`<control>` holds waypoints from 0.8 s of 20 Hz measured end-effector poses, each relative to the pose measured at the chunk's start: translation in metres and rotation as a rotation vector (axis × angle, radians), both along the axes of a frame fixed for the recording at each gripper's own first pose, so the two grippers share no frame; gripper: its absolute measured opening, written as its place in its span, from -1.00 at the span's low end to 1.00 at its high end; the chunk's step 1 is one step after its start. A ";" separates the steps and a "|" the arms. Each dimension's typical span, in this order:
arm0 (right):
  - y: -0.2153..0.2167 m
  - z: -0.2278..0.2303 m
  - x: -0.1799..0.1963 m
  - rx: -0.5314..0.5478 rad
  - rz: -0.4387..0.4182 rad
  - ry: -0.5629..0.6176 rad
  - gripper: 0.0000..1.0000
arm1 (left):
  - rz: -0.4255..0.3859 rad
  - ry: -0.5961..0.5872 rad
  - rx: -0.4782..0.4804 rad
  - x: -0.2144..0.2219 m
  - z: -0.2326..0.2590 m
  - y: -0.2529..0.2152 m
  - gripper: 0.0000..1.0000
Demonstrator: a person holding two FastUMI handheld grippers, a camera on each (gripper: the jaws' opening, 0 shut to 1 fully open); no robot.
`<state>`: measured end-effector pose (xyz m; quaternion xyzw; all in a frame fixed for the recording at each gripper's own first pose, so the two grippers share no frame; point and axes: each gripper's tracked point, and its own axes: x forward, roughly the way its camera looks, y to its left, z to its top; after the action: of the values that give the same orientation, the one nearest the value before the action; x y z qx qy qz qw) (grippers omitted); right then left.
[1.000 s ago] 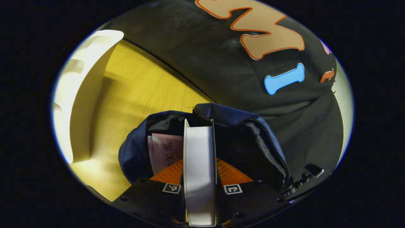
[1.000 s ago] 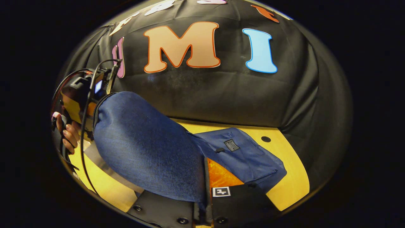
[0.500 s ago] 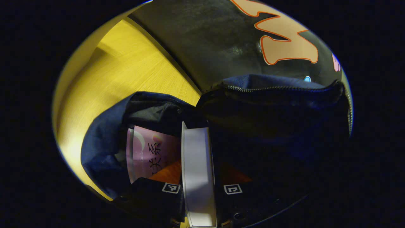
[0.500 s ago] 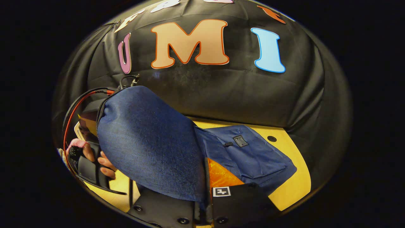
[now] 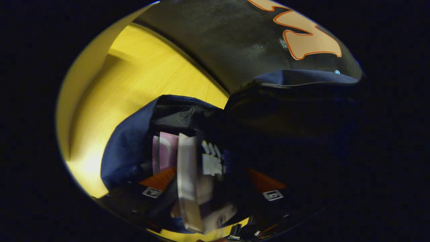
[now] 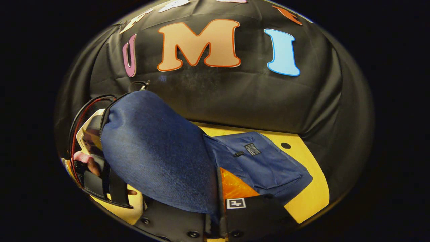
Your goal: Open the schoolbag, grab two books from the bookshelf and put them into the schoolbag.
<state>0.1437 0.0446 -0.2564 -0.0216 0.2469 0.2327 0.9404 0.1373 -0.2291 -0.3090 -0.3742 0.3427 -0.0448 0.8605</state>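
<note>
Left claw (image 5: 215, 196) is pointing down into the open mouth of the blue schoolbag (image 5: 124, 151), fingers spread apart, gripping nothing. A white-edged book (image 5: 188, 181) is sitting tilted between those fingers, inside the bag, beside a pink-covered book (image 5: 164, 151) already in there. Right claw (image 6: 215, 215) is clenching the bag's blue flap (image 6: 158, 158), holding it raised above the yellow surface (image 6: 312, 188). A hand (image 6: 90, 164) is showing at far left, behind the flap, gripping the other handle.

Schoolbag (image 5: 127, 148) mouth crowded: two books (image 5: 188, 181); table (image 5: 134, 84) beside free.
</note>
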 end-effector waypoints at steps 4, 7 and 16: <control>-0.004 0.000 -0.006 0.027 -0.020 0.037 -0.54 | -0.031 -0.022 0.144 -0.035 0.024 0.016 0.92; -0.011 0.001 -0.019 0.031 -0.031 0.077 -0.29 | -0.074 -0.040 0.229 -0.066 0.048 0.033 0.93; -0.025 0.062 -0.093 0.087 -0.062 0.073 0.90 | -0.058 -0.153 0.433 -0.133 0.138 0.082 0.93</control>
<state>0.0511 0.0201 -0.1945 0.0355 0.2713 0.2144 0.9376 0.0040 -0.1466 -0.1713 -0.1665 0.2888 -0.0233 0.9425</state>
